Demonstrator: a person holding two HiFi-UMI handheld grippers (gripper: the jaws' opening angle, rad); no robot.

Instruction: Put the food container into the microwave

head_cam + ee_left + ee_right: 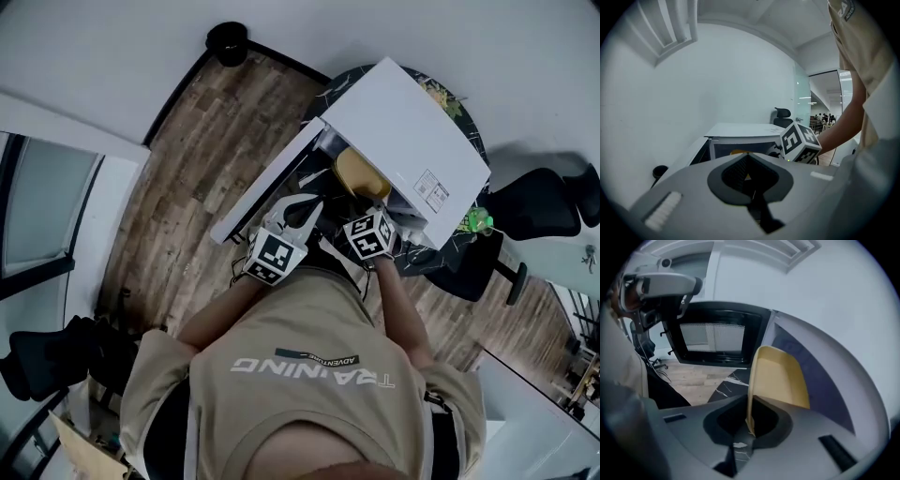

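A white microwave [403, 122] stands on a dark marble table [729, 385], its door [267, 183] swung open to the left. My right gripper [364, 199] is shut on the rim of a yellow food container [361, 175], which sits tilted in the microwave's mouth. In the right gripper view the container [778, 376] rises from the jaws of that gripper [750, 425], beside the cavity's wall [806, 366], with the open door [717, 336] behind. My left gripper [314, 208] hangs shut and empty near the door. Its own view shows its jaws [749, 176] below the microwave [740, 130].
Black office chairs [539, 206] stand right of the table, another chair [56, 356] is at lower left. A green object [478, 222] lies at the table's edge. A black round item [228, 37] sits on the wooden floor by the wall.
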